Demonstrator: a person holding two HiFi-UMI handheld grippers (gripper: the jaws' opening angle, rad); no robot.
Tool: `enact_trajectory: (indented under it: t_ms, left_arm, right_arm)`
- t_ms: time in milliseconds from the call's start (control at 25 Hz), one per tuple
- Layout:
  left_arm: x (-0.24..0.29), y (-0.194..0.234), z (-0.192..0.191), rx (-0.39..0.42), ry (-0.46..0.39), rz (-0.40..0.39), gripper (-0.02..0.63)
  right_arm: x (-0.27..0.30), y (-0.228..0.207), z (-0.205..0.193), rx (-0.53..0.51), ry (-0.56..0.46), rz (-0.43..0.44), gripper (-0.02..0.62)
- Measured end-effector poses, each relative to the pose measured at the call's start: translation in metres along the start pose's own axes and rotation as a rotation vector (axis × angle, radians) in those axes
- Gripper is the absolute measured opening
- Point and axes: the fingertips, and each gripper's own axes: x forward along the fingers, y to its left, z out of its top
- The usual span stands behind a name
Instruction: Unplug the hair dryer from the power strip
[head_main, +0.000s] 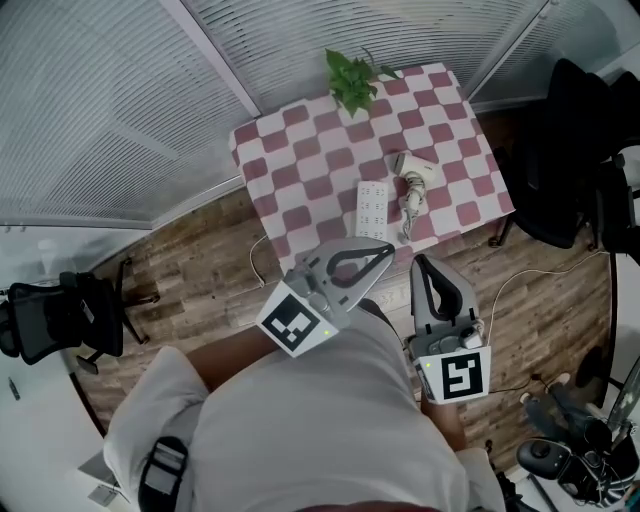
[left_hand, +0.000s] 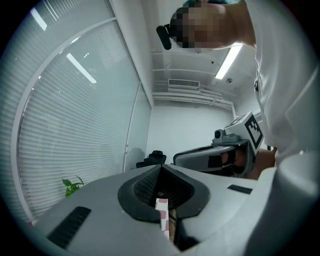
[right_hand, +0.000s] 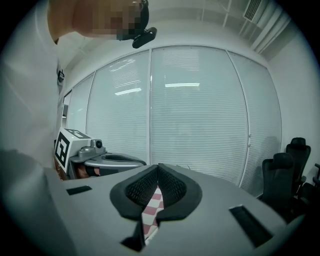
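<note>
In the head view a white power strip (head_main: 372, 208) lies on the pink-and-white checkered tablecloth (head_main: 300, 150). To its right lies the pale hair dryer (head_main: 413, 172), its cord (head_main: 408, 208) bunched between the two. Whether the plug sits in the strip is too small to tell. Both grippers hang close to my body, well short of the table. My left gripper (head_main: 385, 247) (left_hand: 161, 167) is shut with nothing in it. My right gripper (head_main: 420, 262) (right_hand: 158, 167) is shut and empty too. Each gripper view looks level across the room, with only a sliver of tablecloth showing between the jaws.
A small green plant (head_main: 352, 80) stands at the table's far edge. Black office chairs sit at the right (head_main: 560, 150) and at the left (head_main: 60, 315). A thin white cable (head_main: 258, 255) trails over the wooden floor. Slatted window blinds (head_main: 120, 110) run behind the table.
</note>
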Motion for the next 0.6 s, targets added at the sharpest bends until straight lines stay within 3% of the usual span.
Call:
enact_trajectory:
  t_ms: [600]
  left_arm:
    - [-0.0016,0.0009,0.0010,0.023,0.013,0.004,0.029]
  right_arm:
    - [0.0020,0.0012,-0.0032,-0.019,0.005,0.019,0.032]
